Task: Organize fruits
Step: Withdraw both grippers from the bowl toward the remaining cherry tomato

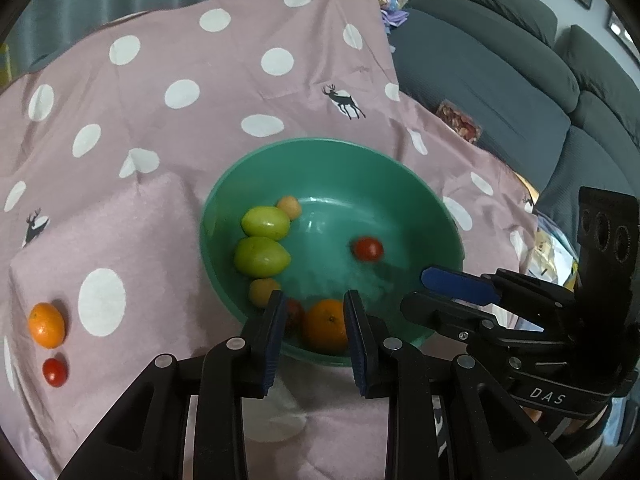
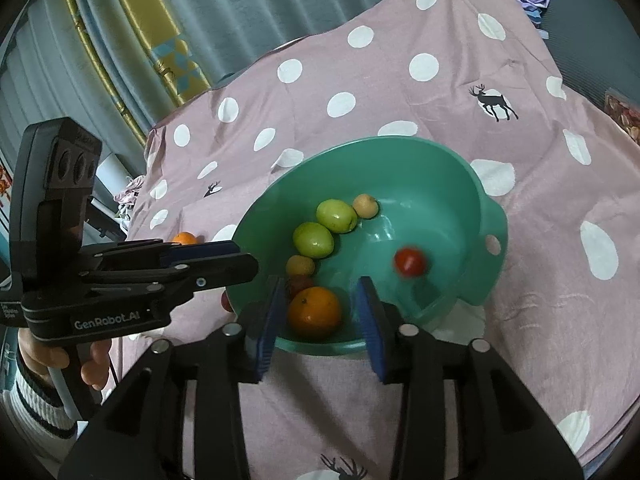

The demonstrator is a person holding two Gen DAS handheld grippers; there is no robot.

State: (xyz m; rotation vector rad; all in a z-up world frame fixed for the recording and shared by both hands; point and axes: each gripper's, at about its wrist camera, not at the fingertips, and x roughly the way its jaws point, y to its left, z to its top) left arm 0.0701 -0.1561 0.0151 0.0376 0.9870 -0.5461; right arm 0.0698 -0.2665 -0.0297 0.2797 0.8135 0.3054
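Fruit mostly in the green bowl (image 1: 320,142) — two stragglers remain.
Right claw (image 2: 319,286) open, empty; left claw (image 1: 314,296) shut. Orange (image 1: 46,325) and tomato (image 1: 54,372) left of the bowl could roll off the rumpled cloth (image 1: 224,92) if nudged.

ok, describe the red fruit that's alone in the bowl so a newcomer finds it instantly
Start at the green bowl on the pink polka-dot cloth. Most of its fruit sits in a curved row along one side: two green fruits, small yellowish ones and an orange. The small red fruit lies by itself on the bare floor of the bowl, away from that row, round and slightly blurred.
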